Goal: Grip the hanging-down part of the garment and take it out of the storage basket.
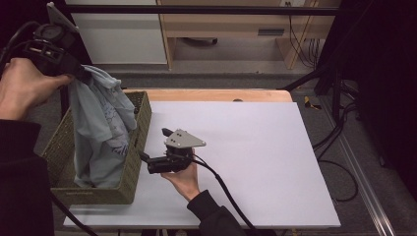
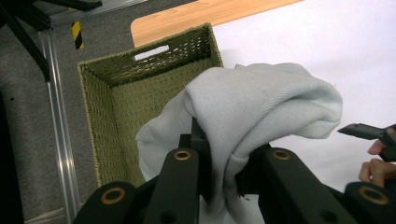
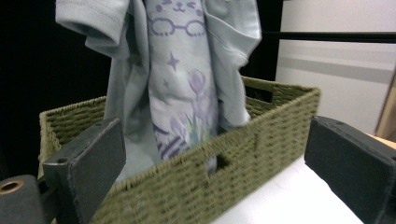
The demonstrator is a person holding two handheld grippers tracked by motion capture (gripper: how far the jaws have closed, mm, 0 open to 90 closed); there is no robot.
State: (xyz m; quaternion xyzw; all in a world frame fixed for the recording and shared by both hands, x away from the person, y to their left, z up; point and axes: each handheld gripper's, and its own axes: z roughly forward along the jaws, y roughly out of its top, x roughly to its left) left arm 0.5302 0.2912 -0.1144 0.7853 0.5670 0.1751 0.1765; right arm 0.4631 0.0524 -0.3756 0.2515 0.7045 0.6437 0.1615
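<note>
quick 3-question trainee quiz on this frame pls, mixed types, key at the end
1. True or false: the left gripper is shut on the pale blue shirt.
2. Where does the shirt's lower end hang? A) inside the green woven basket B) on the white table top C) on the floor
3. Fill in: the right gripper has its jaws ____ and points at the basket.

Key: 1 true; 2 A; 3 open
</note>
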